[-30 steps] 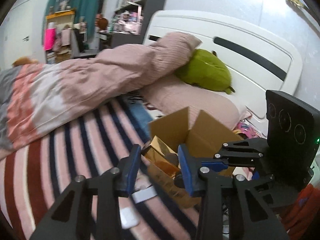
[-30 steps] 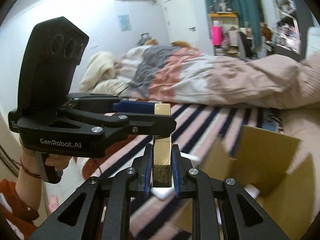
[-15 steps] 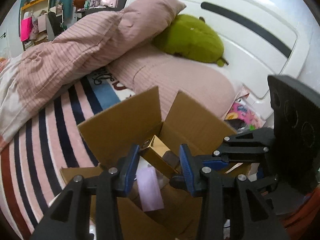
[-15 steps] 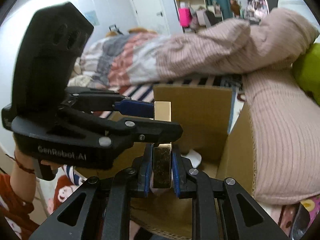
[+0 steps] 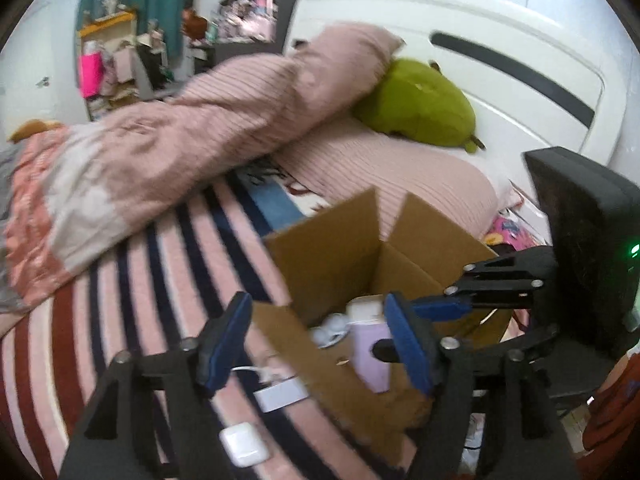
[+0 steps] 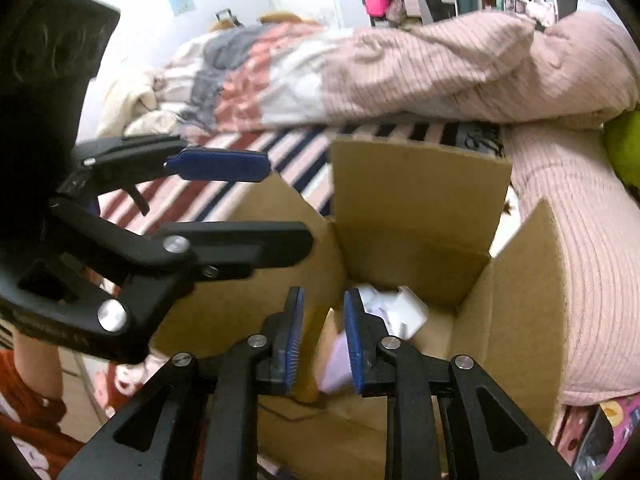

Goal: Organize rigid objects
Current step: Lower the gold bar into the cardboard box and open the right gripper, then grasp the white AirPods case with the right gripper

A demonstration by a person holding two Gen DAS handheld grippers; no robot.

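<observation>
Two claws over the cardboard box (image 6: 420,200), left claw (image 5: 320,340) spread wide, right claw (image 6: 323,336) parted, both gripping nothing

No readable text anywhere, perhaps because of motion blur

A bed (image 5: 132,280) with a striped cover is seen. An open cardboard box (image 5: 332,248) is set on it. At the box's 7 o'clock, a white case (image 5: 244,448) and a white block (image 5: 280,394) are laid. Pink bedding (image 5: 180,136) is heaped at 10 o'clock, a green plush (image 5: 420,104) at 1 o'clock.
</observation>
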